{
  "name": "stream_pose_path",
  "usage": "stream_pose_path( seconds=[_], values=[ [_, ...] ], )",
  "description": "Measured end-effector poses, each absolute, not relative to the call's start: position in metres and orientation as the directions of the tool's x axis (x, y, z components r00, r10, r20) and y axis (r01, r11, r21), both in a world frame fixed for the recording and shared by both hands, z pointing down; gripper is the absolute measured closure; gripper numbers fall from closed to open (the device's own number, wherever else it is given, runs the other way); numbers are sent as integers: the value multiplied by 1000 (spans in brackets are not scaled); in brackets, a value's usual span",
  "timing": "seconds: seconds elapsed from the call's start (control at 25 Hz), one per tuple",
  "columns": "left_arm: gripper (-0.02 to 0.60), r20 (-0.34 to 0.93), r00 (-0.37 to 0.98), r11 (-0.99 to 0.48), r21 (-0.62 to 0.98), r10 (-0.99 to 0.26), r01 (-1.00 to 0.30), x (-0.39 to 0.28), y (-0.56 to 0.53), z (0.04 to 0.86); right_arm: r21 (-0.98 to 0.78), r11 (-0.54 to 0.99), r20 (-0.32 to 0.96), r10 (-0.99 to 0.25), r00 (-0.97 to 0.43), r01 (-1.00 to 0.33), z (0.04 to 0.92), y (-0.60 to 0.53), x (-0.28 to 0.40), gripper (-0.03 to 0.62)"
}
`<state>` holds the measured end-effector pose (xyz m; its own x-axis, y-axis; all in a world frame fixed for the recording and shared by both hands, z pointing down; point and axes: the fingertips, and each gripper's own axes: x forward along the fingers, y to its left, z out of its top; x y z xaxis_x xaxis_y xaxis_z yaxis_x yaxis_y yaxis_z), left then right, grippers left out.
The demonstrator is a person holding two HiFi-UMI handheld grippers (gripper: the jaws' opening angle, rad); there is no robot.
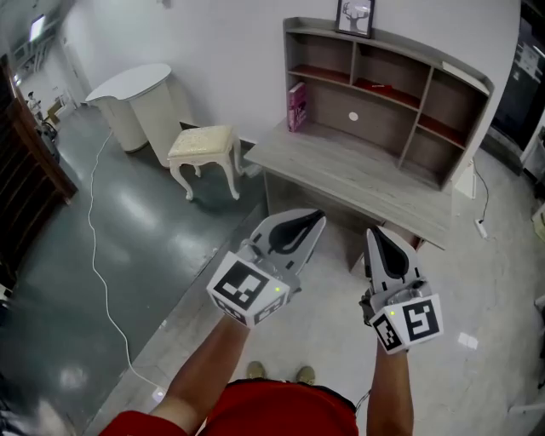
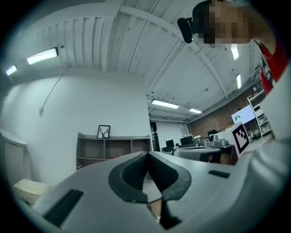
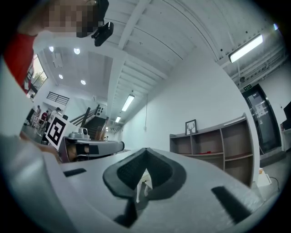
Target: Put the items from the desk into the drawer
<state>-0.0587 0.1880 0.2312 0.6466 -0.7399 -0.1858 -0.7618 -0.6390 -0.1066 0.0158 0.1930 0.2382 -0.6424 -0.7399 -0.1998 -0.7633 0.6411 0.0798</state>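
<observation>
A grey wooden desk (image 1: 358,183) with a shelved hutch (image 1: 387,89) stands ahead of me. A pink book (image 1: 296,106) stands upright on the desk's left end against the hutch. Flat red items (image 1: 385,87) lie on the hutch shelves and a framed deer picture (image 1: 355,17) sits on top. No drawer shows from here. My left gripper (image 1: 317,220) and right gripper (image 1: 375,232) hover side by side in front of the desk, well short of it. Both are shut with nothing in them; the left gripper (image 2: 148,154) and right gripper (image 3: 146,149) have their tips together.
A cream stool (image 1: 203,146) stands left of the desk, and a white rounded cabinet (image 1: 136,94) beyond it. A white cable (image 1: 98,255) runs across the grey floor at left. Another cable and plug (image 1: 482,226) lie right of the desk.
</observation>
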Motion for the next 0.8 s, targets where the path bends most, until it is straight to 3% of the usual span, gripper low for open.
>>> stream_pose_path(
  seconds=[0.44,0.8],
  values=[
    [572,-177,606,-601,-89,-775,-794,-6,164,223,76,660,-197,-724,-660,-747,244,166,78,591],
    [572,-174,607,-597,-109,-775,-794,0,120,222,90,665,-206,-716,-667,-741,242,119,84,591]
  ],
)
